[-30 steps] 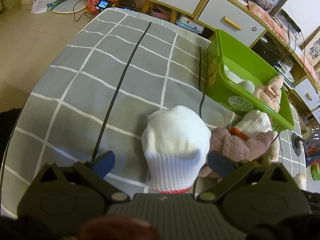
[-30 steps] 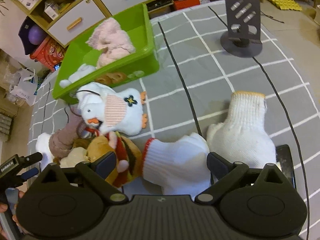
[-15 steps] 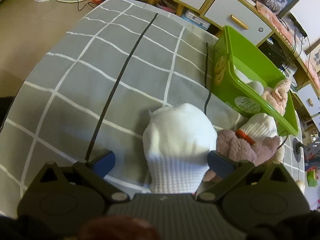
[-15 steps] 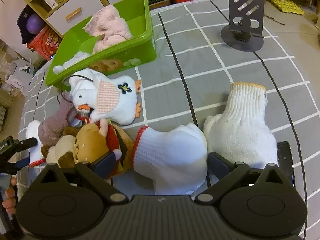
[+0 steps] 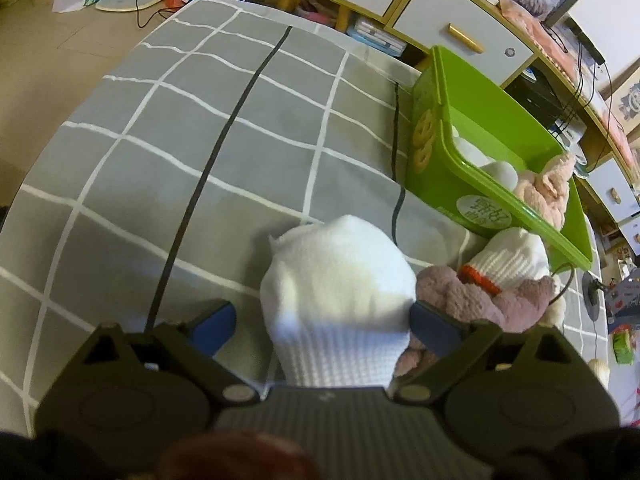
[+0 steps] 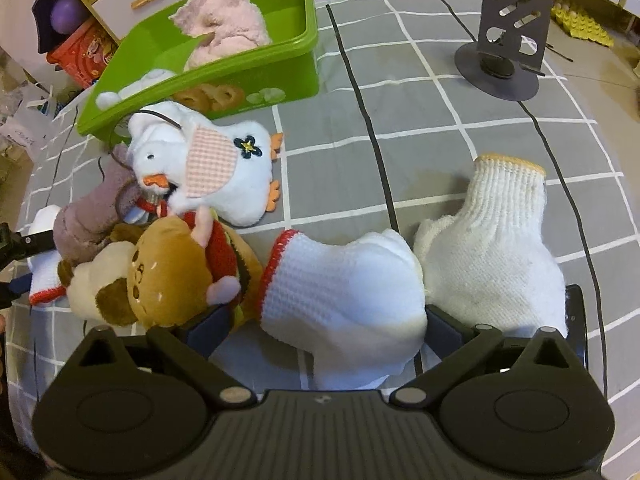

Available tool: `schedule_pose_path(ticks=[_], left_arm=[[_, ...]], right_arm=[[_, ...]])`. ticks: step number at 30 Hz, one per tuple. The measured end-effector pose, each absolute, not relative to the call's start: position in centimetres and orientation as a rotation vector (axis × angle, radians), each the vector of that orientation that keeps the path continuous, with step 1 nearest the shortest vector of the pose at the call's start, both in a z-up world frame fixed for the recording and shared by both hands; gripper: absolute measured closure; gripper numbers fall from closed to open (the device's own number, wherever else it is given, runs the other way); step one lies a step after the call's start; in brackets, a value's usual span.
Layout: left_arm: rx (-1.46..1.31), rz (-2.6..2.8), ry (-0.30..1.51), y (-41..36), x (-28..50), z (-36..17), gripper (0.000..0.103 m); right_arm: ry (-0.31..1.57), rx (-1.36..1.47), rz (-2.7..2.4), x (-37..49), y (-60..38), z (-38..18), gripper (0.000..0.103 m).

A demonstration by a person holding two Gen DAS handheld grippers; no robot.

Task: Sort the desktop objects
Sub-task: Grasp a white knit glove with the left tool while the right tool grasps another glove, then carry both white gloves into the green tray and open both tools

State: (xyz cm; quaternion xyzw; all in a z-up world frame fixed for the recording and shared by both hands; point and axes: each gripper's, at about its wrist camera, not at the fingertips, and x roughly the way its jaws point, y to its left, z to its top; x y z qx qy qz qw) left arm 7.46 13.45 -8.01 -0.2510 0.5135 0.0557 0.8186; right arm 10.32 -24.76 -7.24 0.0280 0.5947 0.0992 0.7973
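My left gripper (image 5: 322, 320) is open around a white knitted glove (image 5: 340, 296) that lies on the grey checked cloth. A mauve plush (image 5: 476, 300) touches its right side. My right gripper (image 6: 326, 322) is open around a red-cuffed white glove (image 6: 344, 296). A yellow-cuffed white glove (image 6: 496, 248) lies just right of it. A brown plush (image 6: 160, 276), a white duck plush (image 6: 212, 172) and a mauve plush (image 6: 92, 220) lie to its left. A green bin (image 6: 280, 68) (image 5: 480, 132) holds a pink plush (image 6: 228, 20).
A black metal stand (image 6: 504, 56) sits at the far right of the table. Drawers and shelves (image 5: 460, 24) line the wall behind the bin. The table edge (image 5: 92, 88) drops to the floor on the left. A dark flat object (image 6: 576, 312) lies under the yellow-cuffed glove.
Both grippers have moved forward and lower over their gloves, so the gloves sit deeper between the open fingers. The gloves and plush toys have not moved.
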Motion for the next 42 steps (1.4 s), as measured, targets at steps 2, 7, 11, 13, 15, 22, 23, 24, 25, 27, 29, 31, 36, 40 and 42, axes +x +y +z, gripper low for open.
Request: schedule_pose_path(ticks=[2, 7, 11, 13, 15, 22, 23, 24, 25, 27, 29, 31, 36, 40, 42], left_arm=[[-0.530, 0.113, 1.093, 13.2, 7.6, -8.0, 0.008], [-0.522, 0.091, 1.077, 12.8, 7.7, -7.8, 0.021], [-0.518, 0.092, 1.073, 12.6, 7.6, -7.6, 0.023], [-0.512, 0.092, 1.072, 12.6, 7.6, -7.6, 0.024], [-0.509, 0.091, 1.071, 12.6, 7.5, -7.5, 0.025], [-0.533, 0.106, 1.069, 12.9, 7.2, -7.3, 0.027], [-0.533, 0.109, 1.068, 12.8, 7.2, -7.2, 0.027], [-0.533, 0.111, 1.067, 12.8, 7.1, -7.2, 0.028], [-0.531, 0.111, 1.066, 12.7, 7.1, -7.0, 0.028], [-0.532, 0.111, 1.058, 12.7, 7.0, -6.8, 0.028], [-0.541, 0.114, 1.048, 12.8, 6.9, -6.5, 0.028], [-0.552, 0.118, 1.036, 12.8, 6.8, -6.2, 0.028], [-0.556, 0.113, 1.011, 12.6, 6.9, -5.4, 0.028], [-0.558, 0.116, 0.999, 12.7, 6.8, -4.9, 0.028], [-0.577, 0.124, 0.995, 12.9, 6.8, -4.6, 0.028]], right_arm=[[1.276, 0.066, 0.206, 10.4, -24.8, -7.3, 0.000], [1.273, 0.071, 0.201, 10.5, -24.8, -7.4, 0.001], [1.263, 0.068, 0.202, 10.5, -24.8, -7.3, 0.003], [1.257, 0.066, 0.201, 10.4, -24.8, -7.2, 0.004], [1.253, 0.063, 0.198, 10.3, -24.8, -7.1, 0.006], [1.230, 0.066, 0.197, 10.1, -25.2, -6.6, 0.016], [1.228, 0.068, 0.197, 10.1, -25.3, -6.6, 0.017], [1.227, 0.071, 0.197, 10.1, -25.3, -6.5, 0.017], [1.225, 0.073, 0.198, 10.0, -25.3, -6.5, 0.017], [1.224, 0.081, 0.202, 10.0, -25.4, -6.4, 0.018], [1.221, 0.095, 0.205, 9.9, -25.7, -6.2, 0.018], [1.214, 0.104, 0.206, 9.9, -25.8, -6.0, 0.019], [1.198, 0.128, 0.210, 9.9, -26.3, -5.4, 0.019], [1.187, 0.159, 0.210, 10.1, -27.0, -4.8, 0.019], [1.181, 0.176, 0.208, 10.2, -27.3, -4.4, 0.019]])
